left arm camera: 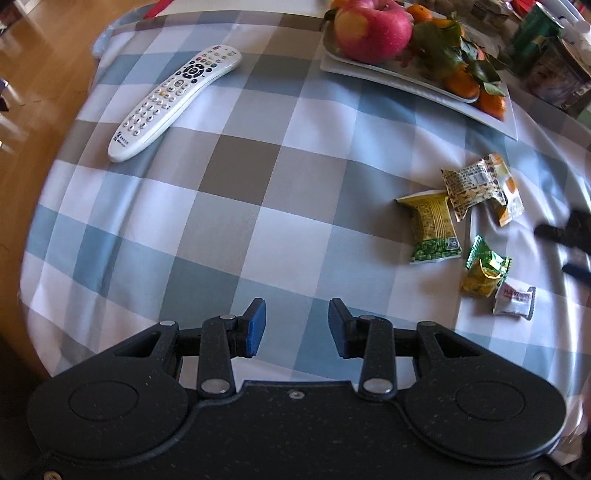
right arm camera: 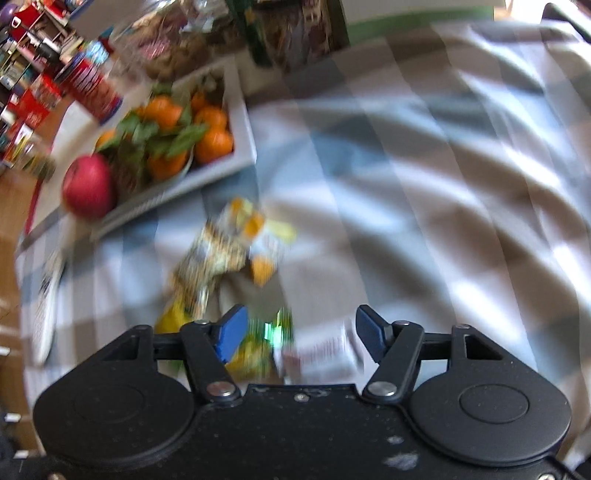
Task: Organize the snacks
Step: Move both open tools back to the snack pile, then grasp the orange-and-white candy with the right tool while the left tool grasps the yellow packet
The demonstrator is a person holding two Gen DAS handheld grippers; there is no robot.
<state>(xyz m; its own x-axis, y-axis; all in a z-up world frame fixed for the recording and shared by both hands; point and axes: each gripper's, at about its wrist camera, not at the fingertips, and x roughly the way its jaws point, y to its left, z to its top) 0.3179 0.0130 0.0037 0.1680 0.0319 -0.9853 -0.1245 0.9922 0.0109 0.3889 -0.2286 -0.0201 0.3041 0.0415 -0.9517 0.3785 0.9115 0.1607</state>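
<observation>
Left tongs: jaws parted, nothing between the blue pads, hanging over bare checked cloth. Not engaged with any snack.

Right tongs: jaws apart, no pad pressing on anything. Right wrist view is badly motion-blurred, but the small white sachet with red print and the crumpled green-and-yellow foil packet sit in the gap below the pads. Looks like an approach to a pick, not a grip yet. In the left wrist view the right tongs show only as a dark shape at the right edge.

Snack status: five loose packets lie scattered together on the right part of the blue, grey and white checked surface. These are the white sachet, the green-yellow foil packet, a flat yellow-green packet, a beige printed packet and an orange-and-white packet partly under it. Last two overlap; the others are just beside each other.

Judgement: task at or near the start. Nothing held, nothing visibly sorted, no obvious container for snacks. All five are left to move.

Not task items: white remote control well apart to the left, white rectangular fruit tray with a red apple and leafy tangerines beyond the packets.
</observation>
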